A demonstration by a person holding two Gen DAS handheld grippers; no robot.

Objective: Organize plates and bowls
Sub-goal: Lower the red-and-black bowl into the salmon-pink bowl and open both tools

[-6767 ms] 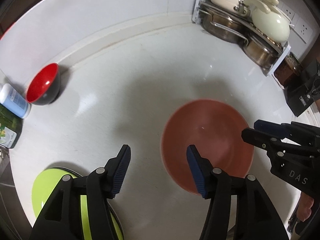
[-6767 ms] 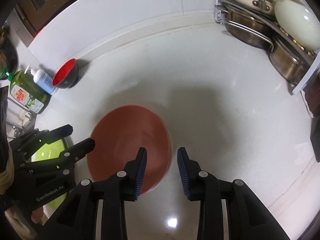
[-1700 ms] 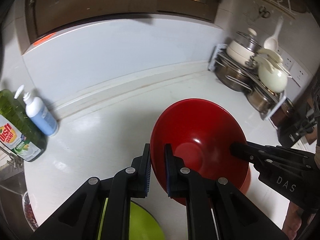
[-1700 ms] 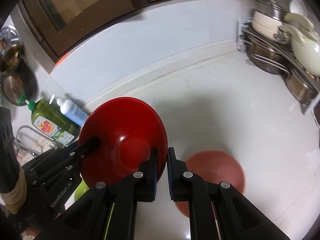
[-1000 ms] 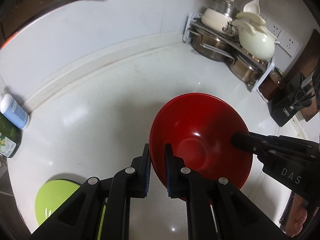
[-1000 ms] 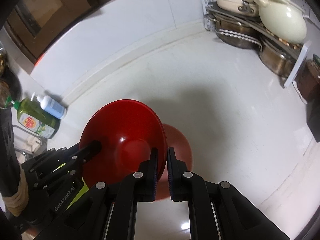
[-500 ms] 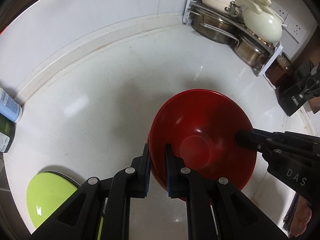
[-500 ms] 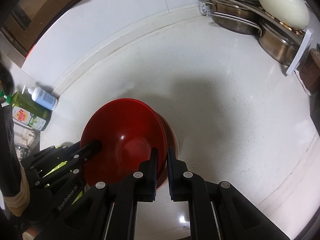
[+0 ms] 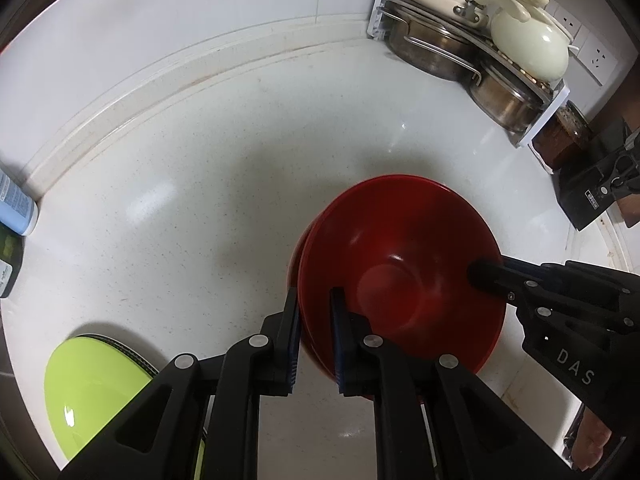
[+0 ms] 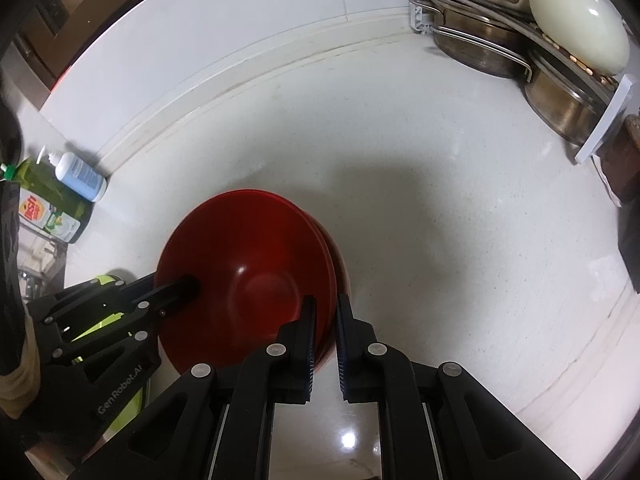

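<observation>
A glossy red bowl (image 9: 400, 272) (image 10: 248, 272) hangs low over the white counter, held from both sides. My left gripper (image 9: 315, 320) is shut on its near-left rim, and my right gripper (image 10: 325, 320) is shut on the opposite rim. Each gripper shows in the other's view: the right gripper (image 9: 490, 272) and the left gripper (image 10: 180, 284). Under the bowl only a thin edge of a reddish-brown plate (image 10: 341, 260) (image 9: 295, 248) shows. I cannot tell whether bowl and plate touch. A lime-green plate (image 9: 92, 392) (image 10: 116, 320) lies to the left.
A rack of steel pots with a cream lidded pot (image 9: 480, 52) (image 10: 520, 32) fills the back right corner. A blue-white pump bottle (image 10: 80, 176) (image 9: 16, 208) and green dish soap (image 10: 44, 208) stand at the left wall. A black box (image 9: 592, 192) sits at the right edge.
Both grippers took the red bowl from the back left, carried it over and lowered it together over the reddish-brown plate. In the last half second it sank further, covering nearly all of the plate.
</observation>
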